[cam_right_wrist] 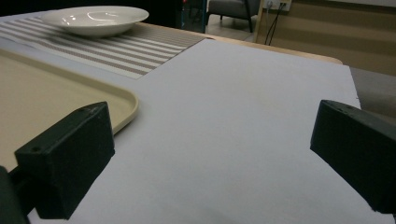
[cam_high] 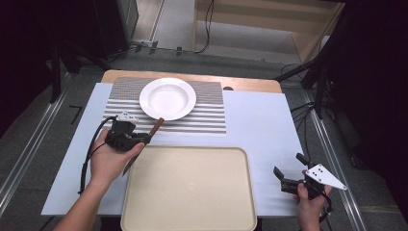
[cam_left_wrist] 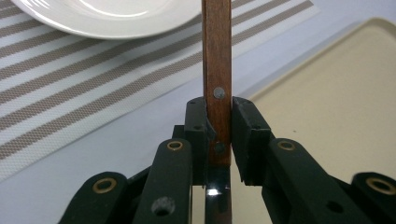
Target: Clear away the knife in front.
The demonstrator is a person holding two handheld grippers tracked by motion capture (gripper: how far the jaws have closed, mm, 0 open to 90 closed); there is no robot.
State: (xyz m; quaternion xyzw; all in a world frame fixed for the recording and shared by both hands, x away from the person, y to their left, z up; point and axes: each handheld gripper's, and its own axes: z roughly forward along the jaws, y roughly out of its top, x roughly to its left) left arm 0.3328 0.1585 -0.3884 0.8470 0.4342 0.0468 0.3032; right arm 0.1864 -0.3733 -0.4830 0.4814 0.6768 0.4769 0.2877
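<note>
Left gripper (cam_high: 126, 139) clenched on knife (cam_left_wrist: 217, 84) near handle/blade joint, handle pointing toward 1 o'clock at plate (cam_high: 167, 98) on striped mat (cam_high: 211, 113). Right gripper (cam_high: 288, 179) released, idle at 4 o'clock. Tray (cam_high: 188, 190) empty; knife placement likely still pending

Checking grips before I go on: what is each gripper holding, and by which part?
The left gripper holds a knife by its wooden handle, near the blade. The right gripper holds nothing.
</note>
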